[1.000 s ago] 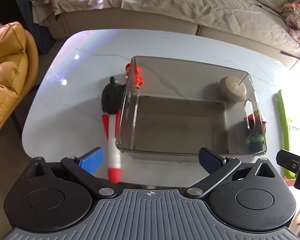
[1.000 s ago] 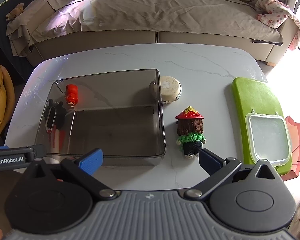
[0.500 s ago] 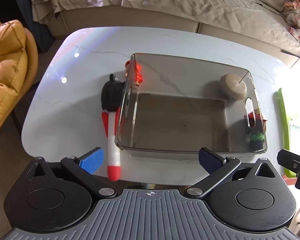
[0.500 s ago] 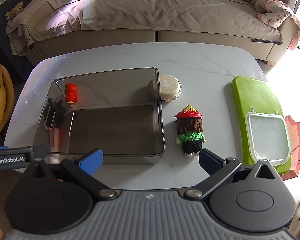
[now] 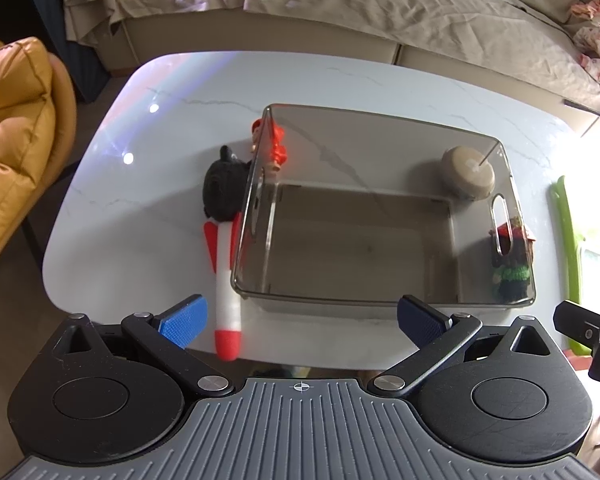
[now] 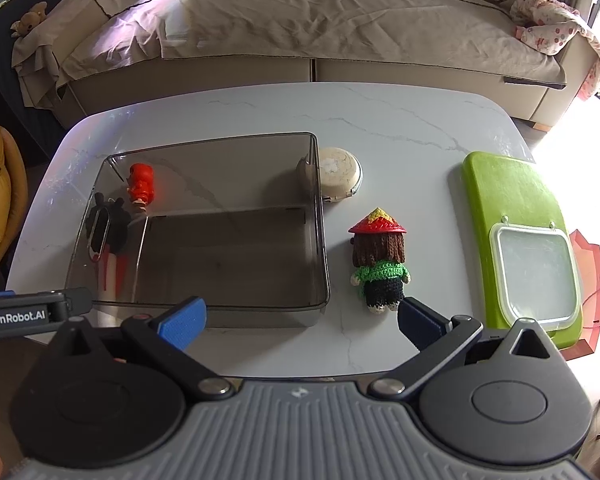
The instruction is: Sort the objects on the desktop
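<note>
Both views are creeping forward since a second ago. Left tongs (image 5: 300,316) are hanging wide open, empty, rocket toy (image 5: 226,292) lying just inside the left pad, beside the grey bin (image 5: 380,300). Right tongs (image 6: 300,316) are gaping empty too; the crocheted doll (image 6: 378,264), soft and light, is lying ahead near the right pad — I'd pinch its body.

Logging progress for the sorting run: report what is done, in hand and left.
Done: nothing; the smoky bin is empty. In hand: nothing; left gripper and right gripper are open. Left: crochet doll, round tin, red figure, rocket toy, all outside.
</note>
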Motion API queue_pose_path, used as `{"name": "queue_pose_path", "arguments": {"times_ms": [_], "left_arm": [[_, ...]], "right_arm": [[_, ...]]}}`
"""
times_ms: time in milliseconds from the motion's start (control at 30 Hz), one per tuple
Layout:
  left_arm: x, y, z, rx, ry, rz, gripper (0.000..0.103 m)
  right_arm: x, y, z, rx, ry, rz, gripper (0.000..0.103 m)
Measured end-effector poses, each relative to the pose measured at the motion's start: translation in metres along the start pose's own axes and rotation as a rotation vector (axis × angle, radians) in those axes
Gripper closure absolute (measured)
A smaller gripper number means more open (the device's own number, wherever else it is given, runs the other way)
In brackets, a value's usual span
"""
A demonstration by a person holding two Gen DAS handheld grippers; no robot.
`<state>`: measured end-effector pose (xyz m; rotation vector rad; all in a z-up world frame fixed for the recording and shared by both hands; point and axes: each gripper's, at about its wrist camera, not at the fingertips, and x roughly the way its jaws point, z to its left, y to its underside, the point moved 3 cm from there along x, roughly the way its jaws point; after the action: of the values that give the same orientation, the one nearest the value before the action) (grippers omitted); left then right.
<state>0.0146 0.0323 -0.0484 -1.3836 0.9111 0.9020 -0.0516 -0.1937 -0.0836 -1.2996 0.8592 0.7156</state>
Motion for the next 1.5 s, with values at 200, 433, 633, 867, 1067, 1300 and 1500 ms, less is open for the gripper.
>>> {"name": "queue_pose_path", "arguments": {"times_ms": [200,433,633,867,1067,1300,1500], "left_arm": [[0.001,0.000,-0.001,0.001,-0.003,-0.003,0.000],[0.006,-0.002,0.000,0.000,-0.008,0.001,0.000],[0.010,0.001,0.001,-0.001,-0.012,0.011,0.000],[0.016,0.004,0.010,0.007,-0.019,0.002,0.000],[0.023,0.007,0.033,0.009,-0.035,-0.020,0.000],[0.029,0.015,0.079,0.023,0.019,-0.072,0.000],[0.056,0.032,0.113,0.096,0.105,-0.125,0.000]], "right_arm": [[0.000,0.000,0.000,0.000,0.002,0.001,0.000],[0.002,-0.001,-0.003,0.006,0.008,0.000,0.000],[0.006,0.001,-0.012,0.021,0.020,0.003,0.000],[0.010,0.003,-0.028,0.038,0.049,-0.003,0.000],[0.015,0.004,-0.046,0.053,0.081,-0.015,0.000],[0.023,0.006,-0.072,0.092,0.090,-0.010,0.000],[0.027,0.009,-0.086,0.135,0.066,-0.033,0.000]]}}
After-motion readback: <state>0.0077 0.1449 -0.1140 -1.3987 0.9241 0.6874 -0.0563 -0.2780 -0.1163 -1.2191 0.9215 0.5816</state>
